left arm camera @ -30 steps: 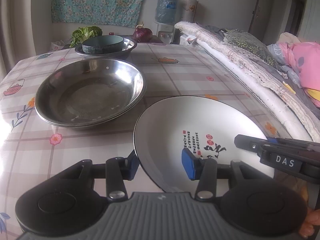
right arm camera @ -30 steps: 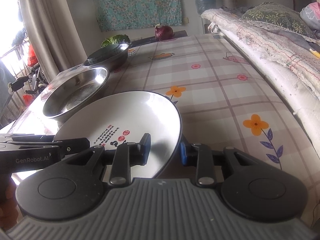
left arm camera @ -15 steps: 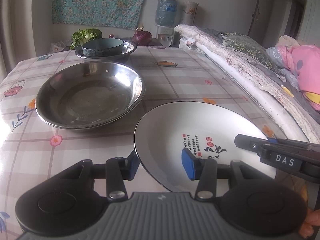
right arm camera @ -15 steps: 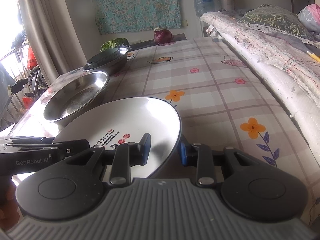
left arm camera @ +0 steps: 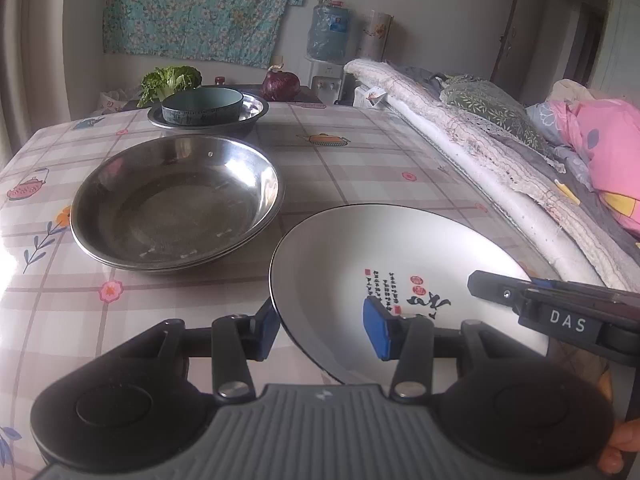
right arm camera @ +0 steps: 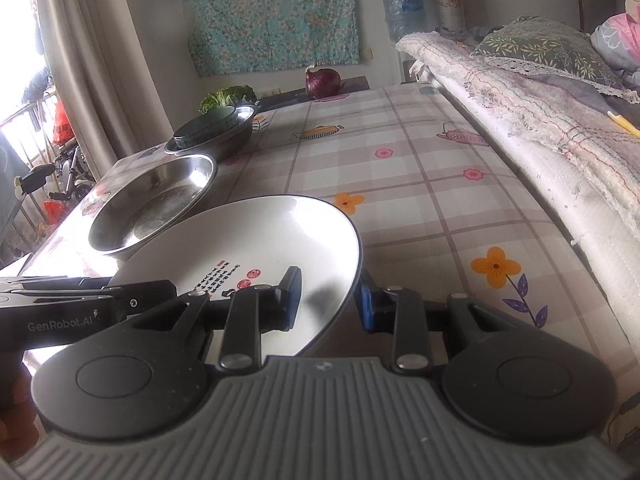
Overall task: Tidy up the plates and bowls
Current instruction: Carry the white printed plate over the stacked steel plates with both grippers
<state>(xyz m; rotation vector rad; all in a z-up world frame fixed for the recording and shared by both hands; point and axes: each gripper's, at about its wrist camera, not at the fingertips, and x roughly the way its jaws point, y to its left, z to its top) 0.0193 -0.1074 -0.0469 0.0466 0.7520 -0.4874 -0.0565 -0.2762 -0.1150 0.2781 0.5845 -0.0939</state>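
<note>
In the left wrist view, the steel basin [left arm camera: 176, 204] sits at centre left on the table [left arm camera: 360, 160]. Right of it, at lower centre, the white plate [left arm camera: 384, 256] is clamped at its near-left rim by the left gripper [left arm camera: 320, 326]. The right gripper [right arm camera: 326, 298] pinches the opposite rim, so the basin lies up-left of both.

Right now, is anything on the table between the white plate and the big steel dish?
Nothing visible. Only bare tablecloth lies between the white plate and the steel dish. Both grippers straddle the plate's rim on its near side, away from that path.
</note>
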